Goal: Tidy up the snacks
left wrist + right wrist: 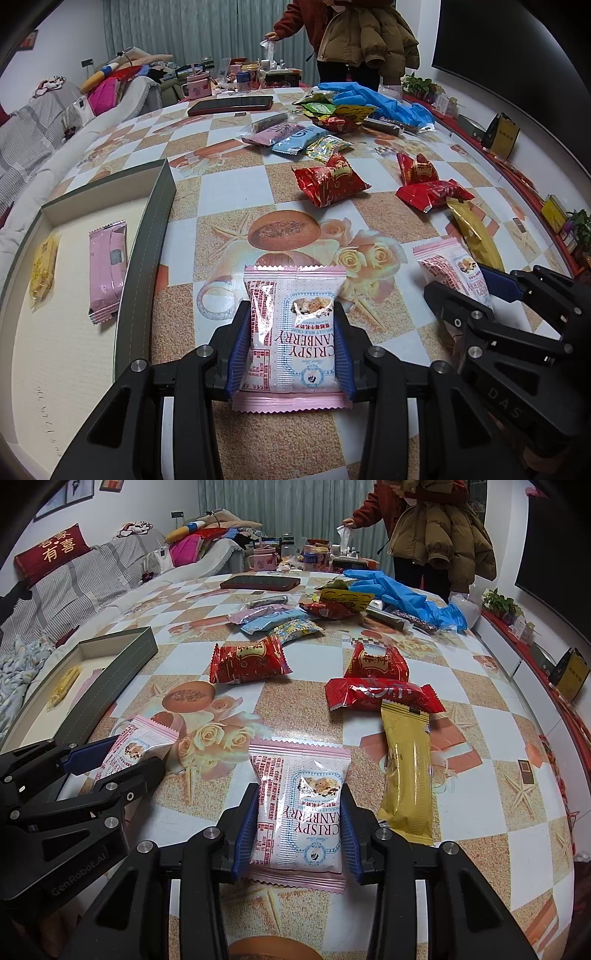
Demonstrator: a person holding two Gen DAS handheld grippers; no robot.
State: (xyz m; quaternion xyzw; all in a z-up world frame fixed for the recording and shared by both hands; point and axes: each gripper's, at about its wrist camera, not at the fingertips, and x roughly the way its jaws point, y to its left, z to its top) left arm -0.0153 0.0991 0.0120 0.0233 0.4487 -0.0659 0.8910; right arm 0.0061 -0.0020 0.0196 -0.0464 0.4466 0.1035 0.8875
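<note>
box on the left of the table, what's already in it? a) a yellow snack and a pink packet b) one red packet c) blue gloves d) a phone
a: in the left wrist view the box holds a yellow snack and a pink packet lying side by side; the red packets, gloves and phone are out on the table.

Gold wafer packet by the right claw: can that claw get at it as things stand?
Probably not yet. The right claw is shut on a cranberry packet, so its jaws are full. Otherwise the way looks free: the gold wafer packet lies uncovered just beside it, only its far end under a red packet.
</note>
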